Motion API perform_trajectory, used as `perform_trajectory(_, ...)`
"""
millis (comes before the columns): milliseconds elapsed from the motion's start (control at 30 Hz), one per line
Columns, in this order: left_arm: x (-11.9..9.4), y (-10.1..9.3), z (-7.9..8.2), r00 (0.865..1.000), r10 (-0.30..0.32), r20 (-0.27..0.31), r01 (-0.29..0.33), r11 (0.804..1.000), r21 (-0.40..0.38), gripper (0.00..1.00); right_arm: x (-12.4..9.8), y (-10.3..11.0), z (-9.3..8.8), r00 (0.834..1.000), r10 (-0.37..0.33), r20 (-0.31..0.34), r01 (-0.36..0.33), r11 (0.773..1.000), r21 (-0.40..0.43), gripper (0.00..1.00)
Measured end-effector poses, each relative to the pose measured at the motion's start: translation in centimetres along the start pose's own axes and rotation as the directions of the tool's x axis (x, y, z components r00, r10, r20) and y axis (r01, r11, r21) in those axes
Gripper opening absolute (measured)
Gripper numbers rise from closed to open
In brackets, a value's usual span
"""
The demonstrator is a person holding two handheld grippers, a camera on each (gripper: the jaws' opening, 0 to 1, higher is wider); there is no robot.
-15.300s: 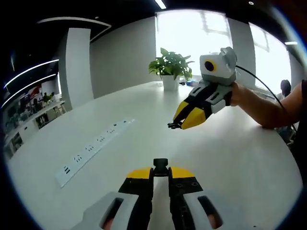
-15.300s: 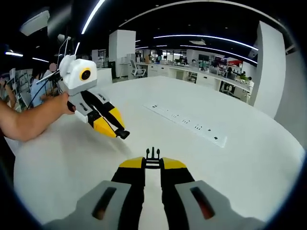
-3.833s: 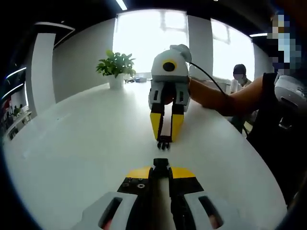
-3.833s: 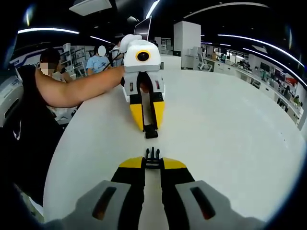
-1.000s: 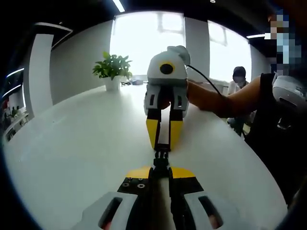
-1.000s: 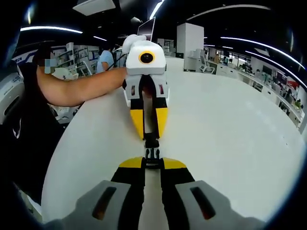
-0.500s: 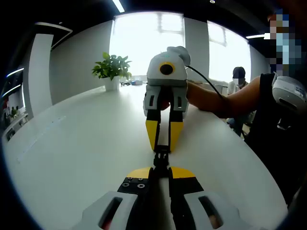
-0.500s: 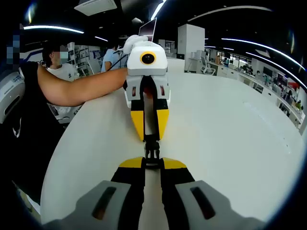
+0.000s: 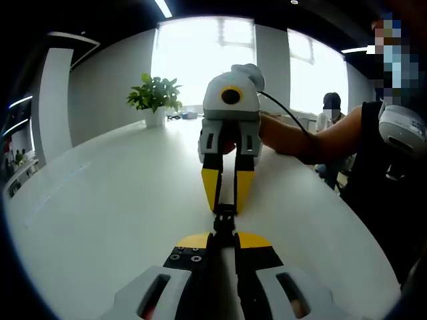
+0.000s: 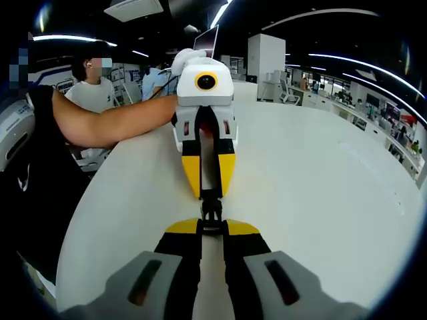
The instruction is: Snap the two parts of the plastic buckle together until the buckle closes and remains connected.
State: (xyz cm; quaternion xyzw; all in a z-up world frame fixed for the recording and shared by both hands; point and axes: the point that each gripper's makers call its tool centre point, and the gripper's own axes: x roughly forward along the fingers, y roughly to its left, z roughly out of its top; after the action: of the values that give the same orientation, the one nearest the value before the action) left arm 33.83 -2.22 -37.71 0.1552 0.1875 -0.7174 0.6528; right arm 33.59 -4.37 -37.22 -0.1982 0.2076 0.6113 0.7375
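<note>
Above the desk (image 9: 100,200), both grippers' jaws pinch buckle halves nose to nose, so the black buckle (image 10: 211,208) can click.

— Changed since fifteen seconds back?
— Swung from side-on to nose to nose over the white table (image 9: 100,220): right gripper (image 9: 225,208) now dead ahead of left gripper (image 9: 223,235).
— And the gap seen a few seconds ago?
— Gone. Pronged buckle half (image 10: 212,212) and socket half (image 9: 223,225) brought together, now reading as one dark piece between the tips.
— Over the last second?
— Pushed a shade closer, tips nearly meeting.
</note>
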Motion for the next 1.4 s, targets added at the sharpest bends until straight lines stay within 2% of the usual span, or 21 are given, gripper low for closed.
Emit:
perform_trajectory(833,0.65,-0.23,0.4,1.0,0.001,-0.026,0.0,1.0,0.025,0.09,0.1,0.42,0.0,1.0,0.013,0.011,-0.013,1.0,0.012,0.11)
perform_trajectory(1400,0.85,-0.48,0.43,1.0,-0.007,-0.015,0.008,1.0,0.027,0.09,0.34,0.36,0.15,1.0,0.018,0.018,-0.018,1.0,0.011,0.1)
